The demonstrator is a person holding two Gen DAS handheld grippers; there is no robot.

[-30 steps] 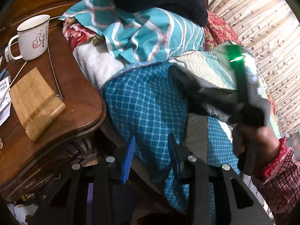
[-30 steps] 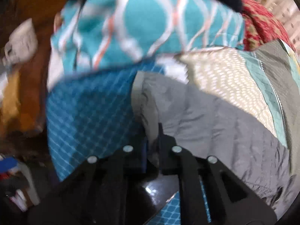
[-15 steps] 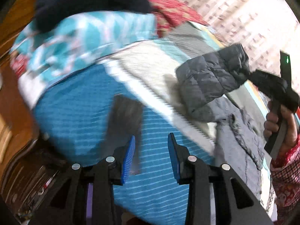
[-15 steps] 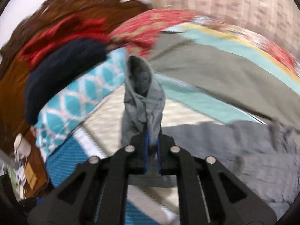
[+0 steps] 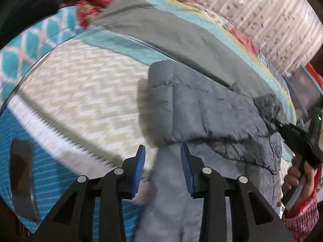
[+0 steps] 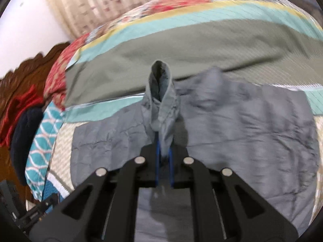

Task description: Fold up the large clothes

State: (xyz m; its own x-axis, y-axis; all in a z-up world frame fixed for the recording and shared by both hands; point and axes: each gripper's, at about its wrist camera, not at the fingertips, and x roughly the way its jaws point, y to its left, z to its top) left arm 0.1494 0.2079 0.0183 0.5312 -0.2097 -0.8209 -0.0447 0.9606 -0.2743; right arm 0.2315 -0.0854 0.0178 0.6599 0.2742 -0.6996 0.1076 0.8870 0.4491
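Left wrist view: left gripper jaws spread wide, blue pads apart, nothing clamped. It hangs over the near edge of a grey puffer jacket lying on the bed. A pale part of the jacket runs under and between the pads, but whether they touch it cannot be told. Jacket is on the patchwork bedspread, across cream zigzag, teal and olive stripes. A folded-over section lies on top with its straight edge toward the left. At far right a hand in a red-checked sleeve grips the black handle of the right gripper, whose tip is at the bunched jacket cloth. Curtain behind; teal patterned pillow at left. Picture is motion-blurred.

Right wrist view: right gripper clenched tight on a bunch of grey jacket cloth, probably a sleeve end; the cloth sticks up from between the pads as a hollow tube. The rest of the jacket spreads flat on the bedspread below. Wooden headboard and piled red and dark clothes at left, curtain at top.
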